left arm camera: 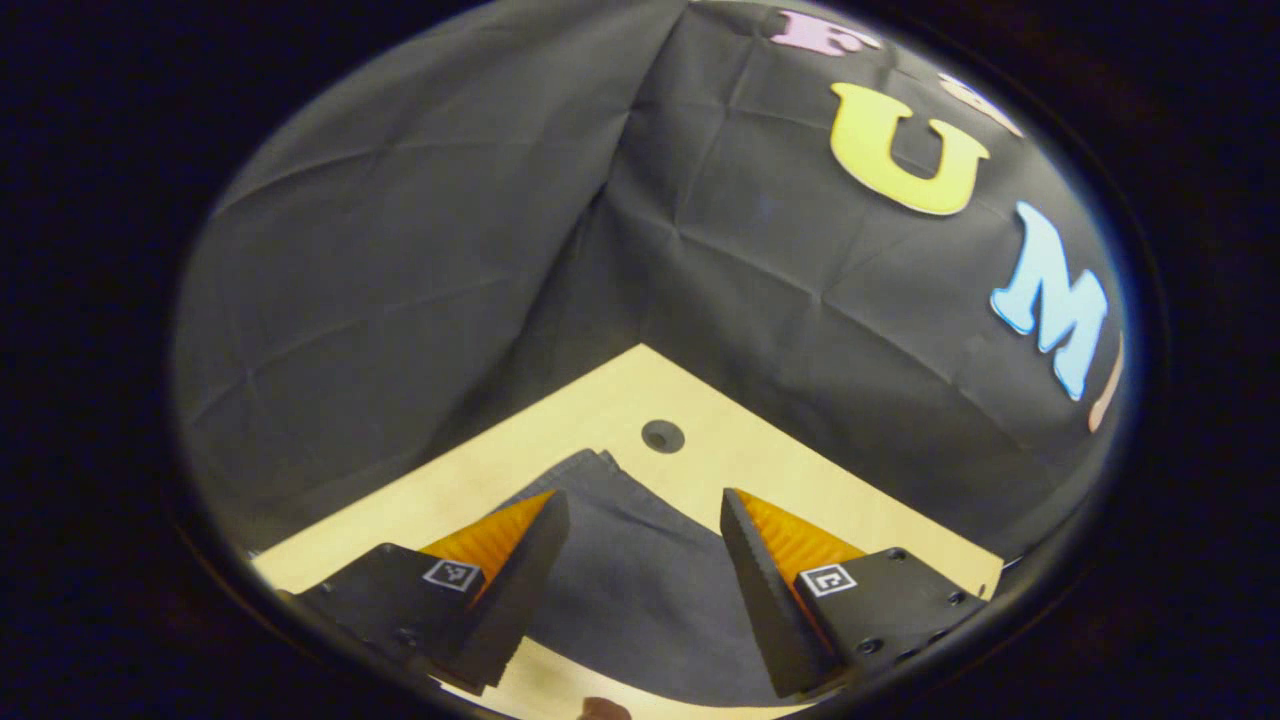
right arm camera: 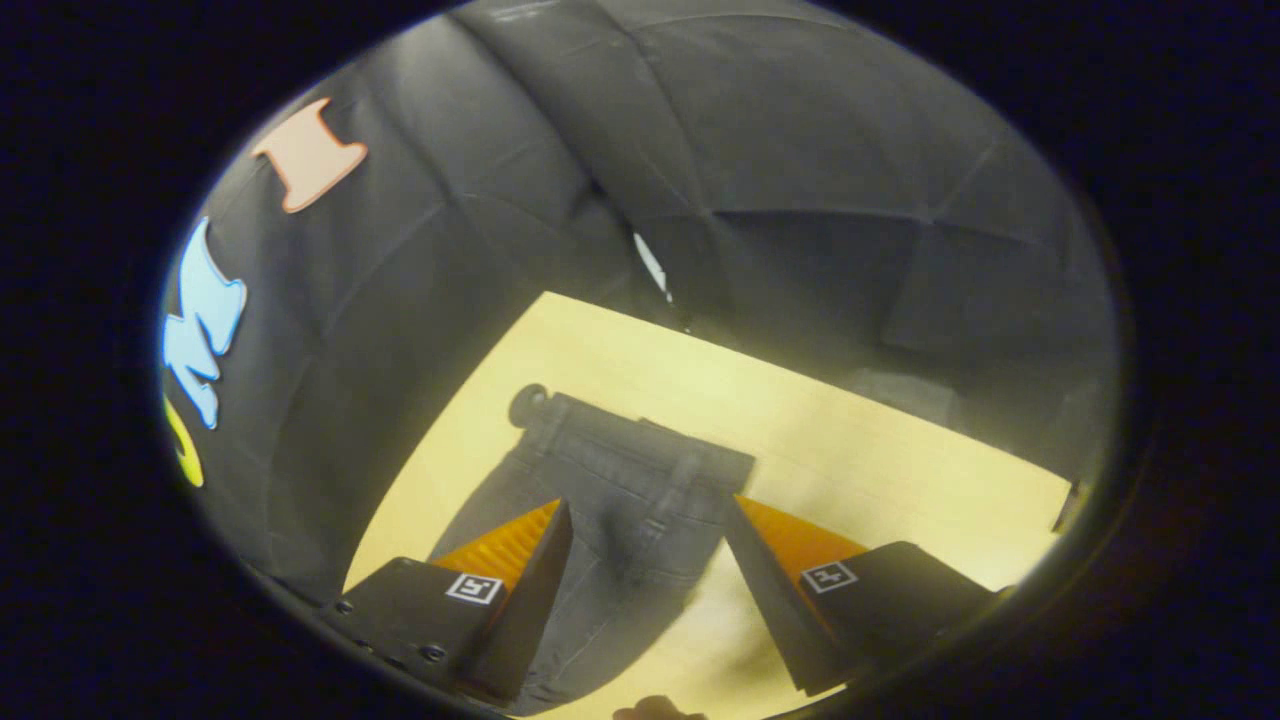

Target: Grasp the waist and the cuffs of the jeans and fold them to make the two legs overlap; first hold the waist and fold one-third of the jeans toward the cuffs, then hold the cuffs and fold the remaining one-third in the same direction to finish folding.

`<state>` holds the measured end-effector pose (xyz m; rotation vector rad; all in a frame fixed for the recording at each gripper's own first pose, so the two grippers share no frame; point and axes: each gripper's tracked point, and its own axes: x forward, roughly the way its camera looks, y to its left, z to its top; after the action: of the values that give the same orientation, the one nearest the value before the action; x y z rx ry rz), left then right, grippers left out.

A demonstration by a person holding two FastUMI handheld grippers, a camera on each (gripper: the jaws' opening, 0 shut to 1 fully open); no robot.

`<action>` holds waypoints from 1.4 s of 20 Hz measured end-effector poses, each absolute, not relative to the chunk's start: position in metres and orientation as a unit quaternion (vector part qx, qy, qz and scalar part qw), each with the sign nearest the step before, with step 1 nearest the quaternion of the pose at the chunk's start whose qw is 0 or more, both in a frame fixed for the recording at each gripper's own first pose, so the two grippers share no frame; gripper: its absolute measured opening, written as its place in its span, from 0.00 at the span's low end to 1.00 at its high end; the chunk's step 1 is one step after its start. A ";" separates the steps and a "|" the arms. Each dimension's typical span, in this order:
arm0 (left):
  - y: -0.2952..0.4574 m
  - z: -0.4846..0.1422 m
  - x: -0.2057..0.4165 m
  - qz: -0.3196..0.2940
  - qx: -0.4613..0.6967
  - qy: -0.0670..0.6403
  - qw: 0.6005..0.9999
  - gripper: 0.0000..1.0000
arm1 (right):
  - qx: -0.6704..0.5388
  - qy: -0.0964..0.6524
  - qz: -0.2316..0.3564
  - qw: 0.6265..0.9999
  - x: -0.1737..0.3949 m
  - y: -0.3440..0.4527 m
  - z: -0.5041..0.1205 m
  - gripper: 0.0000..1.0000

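In the left gripper view, the left gripper [left arm camera: 645,540] hangs above the table [left arm camera: 800,470] with its jaws spread wide and nothing between them. One pair of jeans [left arm camera: 640,590] lies flat on the wooden top beneath; the dark cloth fills the gap between the two fingers [left arm camera: 530,580] and runs a little beyond their tips to a rounded end, which stops just short of a single round hole [left arm camera: 662,436] in the table. Whether that end is a cuff or another part cannot be told. The fingers are apart from the cloth, above it. In the right gripper view, the right gripper [right arm camera: 650,545] also has its jaws standing wide apart and holds nothing. The same one pair of jeans [right arm camera: 620,490] lies flat on the table [right arm camera: 900,470], its waist [right arm camera: 650,445] just ahead of the fingertips and the cloth running back under the gap between the two fingers [right arm camera: 535,590]. The waistband's far left corner lies at the round hole [right arm camera: 527,403], partly covering it. Two grippers, one garment, one hole.
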<state>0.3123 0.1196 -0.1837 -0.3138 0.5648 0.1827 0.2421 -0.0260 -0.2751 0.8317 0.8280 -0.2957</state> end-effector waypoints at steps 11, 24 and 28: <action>0.095 -0.149 0.267 0.042 -0.052 0.203 0.977 1.00 | 0.410 0.381 -0.162 0.813 0.248 -0.018 -0.292 0.70; 0.058 -0.095 0.235 -0.006 -0.049 0.136 0.989 0.99 | 0.245 0.101 0.013 0.964 0.178 0.055 -0.076 0.10; 0.053 -0.079 0.217 -0.013 -0.066 0.127 0.990 0.97 | 0.159 0.029 0.121 0.979 0.096 0.118 -0.044 0.14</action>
<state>0.2167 0.0528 -0.0792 -0.1316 0.2555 -0.0263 0.0959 0.1184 -0.0440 0.3196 0.0590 0.2444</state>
